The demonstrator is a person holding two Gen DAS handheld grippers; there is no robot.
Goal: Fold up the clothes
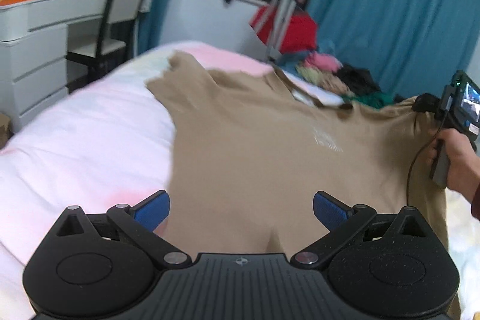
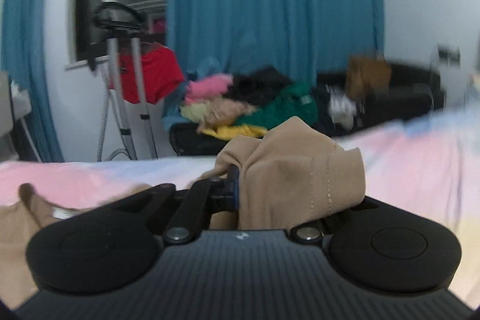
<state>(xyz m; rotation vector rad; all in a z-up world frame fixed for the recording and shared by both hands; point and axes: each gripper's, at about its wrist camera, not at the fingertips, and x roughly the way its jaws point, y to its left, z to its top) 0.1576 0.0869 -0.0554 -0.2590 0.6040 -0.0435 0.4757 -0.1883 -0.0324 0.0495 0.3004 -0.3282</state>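
A tan T-shirt (image 1: 255, 140) lay spread across the bed (image 1: 75, 140), whose cover was pale pink and white. The left hand-held gripper (image 1: 241, 210) hung just above the shirt's near hem with its blue pads (image 1: 153, 209) standing wide apart, and nothing was pinched between them. At the shirt's right side, the right hand-held gripper (image 1: 420, 104), carried in a person's hand (image 1: 456, 158), had its jaws clamped on a bunch of the tan fabric, and that edge was lifted off the bed. In the right wrist view the cloth (image 2: 300, 170) was gathered over the closed right hand-held gripper (image 2: 240, 185) and draped over its right side. Beyond the bed sat a heap of mixed clothes (image 2: 240, 104) in pink, black, green and yellow, with a red garment (image 2: 153, 74) hanging on a metal stand (image 2: 120, 80) in front of blue curtains (image 2: 270, 5). A white desk (image 1: 45, 14) and a chair (image 1: 114, 20) stood at far left.
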